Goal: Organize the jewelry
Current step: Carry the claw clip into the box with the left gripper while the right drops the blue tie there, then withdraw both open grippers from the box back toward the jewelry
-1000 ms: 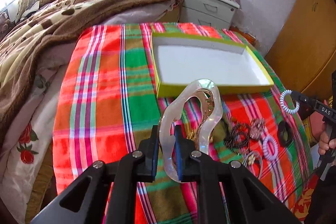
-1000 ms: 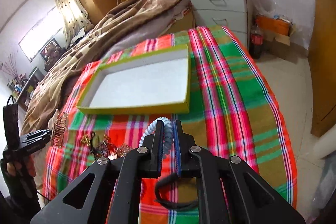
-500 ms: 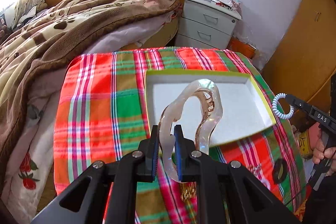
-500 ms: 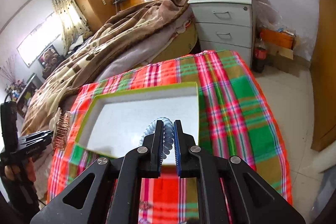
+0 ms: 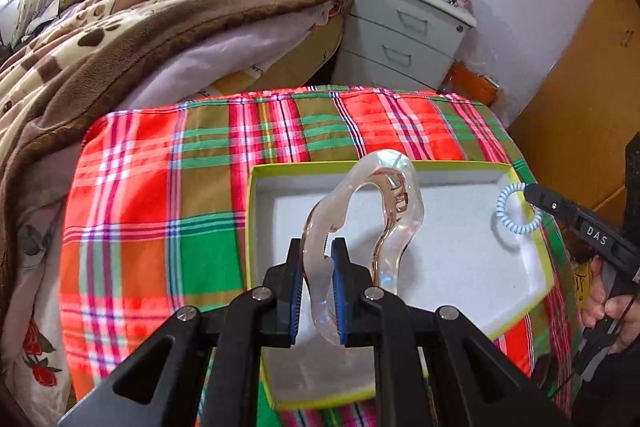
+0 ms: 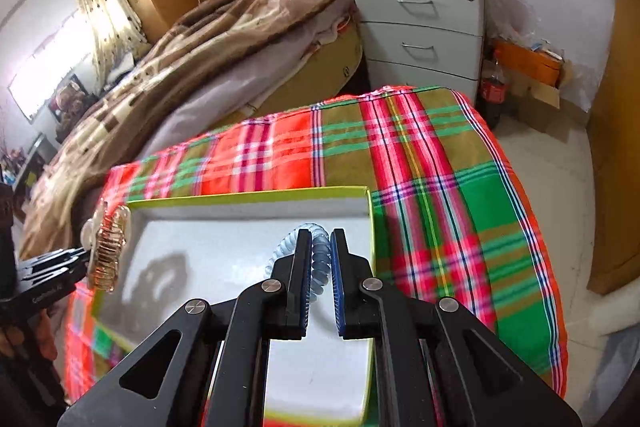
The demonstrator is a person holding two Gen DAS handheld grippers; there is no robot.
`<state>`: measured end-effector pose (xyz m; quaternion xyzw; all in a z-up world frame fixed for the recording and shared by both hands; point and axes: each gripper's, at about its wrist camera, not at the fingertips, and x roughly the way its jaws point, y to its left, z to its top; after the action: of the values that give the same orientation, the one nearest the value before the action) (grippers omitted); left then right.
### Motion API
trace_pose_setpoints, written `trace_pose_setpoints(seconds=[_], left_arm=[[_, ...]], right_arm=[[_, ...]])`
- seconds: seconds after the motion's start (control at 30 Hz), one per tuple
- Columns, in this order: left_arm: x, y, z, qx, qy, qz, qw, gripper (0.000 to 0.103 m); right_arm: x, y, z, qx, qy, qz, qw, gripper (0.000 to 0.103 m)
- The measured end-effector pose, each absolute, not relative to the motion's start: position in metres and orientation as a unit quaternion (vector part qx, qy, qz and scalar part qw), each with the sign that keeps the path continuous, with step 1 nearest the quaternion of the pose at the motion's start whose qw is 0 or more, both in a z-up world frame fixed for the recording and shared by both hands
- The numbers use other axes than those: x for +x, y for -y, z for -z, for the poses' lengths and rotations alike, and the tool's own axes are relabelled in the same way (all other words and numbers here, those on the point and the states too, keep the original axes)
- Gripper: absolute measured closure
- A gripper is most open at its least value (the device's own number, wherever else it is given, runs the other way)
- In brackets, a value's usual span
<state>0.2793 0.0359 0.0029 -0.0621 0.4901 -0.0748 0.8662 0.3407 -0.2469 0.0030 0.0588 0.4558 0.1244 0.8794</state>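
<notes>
My left gripper (image 5: pixel 318 247) is shut on a clear pinkish hair claw clip (image 5: pixel 384 203) and holds it above the white tray with a yellow-green rim (image 5: pixel 532 255). My right gripper (image 6: pixel 320 239) is shut on a pale blue spiral hair tie (image 6: pixel 318 259), held over the same tray (image 6: pixel 248 195) near its right wall. From the left wrist view the right gripper (image 5: pixel 530 191) shows at the right with the hair tie (image 5: pixel 516 209) hanging over the tray's right edge. From the right wrist view the left gripper (image 6: pixel 82 259) and clip (image 6: pixel 108 251) show at the tray's left edge.
The tray sits on a red, green and olive plaid cloth (image 5: pixel 160 207) over a table. A bed with a brown blanket (image 5: pixel 140 27) lies behind and left. A grey drawer cabinet (image 6: pixel 424 31) stands at the back. Wooden wardrobe doors (image 5: pixel 580 99) are at the right.
Both grippers have moved forward with their items, from above the loose jewelry near the table's front to above the tray. The loose jewelry has dropped out of view.
</notes>
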Motion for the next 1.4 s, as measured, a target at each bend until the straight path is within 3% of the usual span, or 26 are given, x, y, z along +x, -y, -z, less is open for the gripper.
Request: trace_pose_setpoints(seconds=[0.83, 1.0, 1.1, 1.2, 1.33, 1.4], left_arm=[[0.304, -0.026, 0.021, -0.031, -0.511, 0.047, 0.858, 0.087], [0.304, -0.024, 0.018, -0.029, -0.507, 0.044, 0.86, 0.078], [0.304, -0.026, 0.017, -0.032, -0.506, 0.041, 0.861, 0.075], [0.299, -0.027, 0.012, -0.026, -0.496, 0.036, 0.867, 0.065], [0.291, -0.03, 0.003, -0.041, -0.486, 0.047, 0.872, 0.064], [0.284, -0.032, -0.002, -0.04, -0.479, 0.049, 0.876, 0.064]], right_arm=[[0.358, 0.231, 0.022, -0.016, -0.459, -0.104, 0.882, 0.093], [0.358, 0.228, 0.022, -0.023, -0.456, -0.099, 0.884, 0.091], [0.356, 0.227, 0.021, -0.02, -0.454, -0.101, 0.885, 0.087], [0.353, 0.227, 0.019, -0.011, -0.45, -0.11, 0.886, 0.078], [0.345, 0.226, 0.009, -0.01, -0.436, -0.115, 0.892, 0.059], [0.341, 0.227, 0.005, -0.006, -0.431, -0.118, 0.895, 0.059]])
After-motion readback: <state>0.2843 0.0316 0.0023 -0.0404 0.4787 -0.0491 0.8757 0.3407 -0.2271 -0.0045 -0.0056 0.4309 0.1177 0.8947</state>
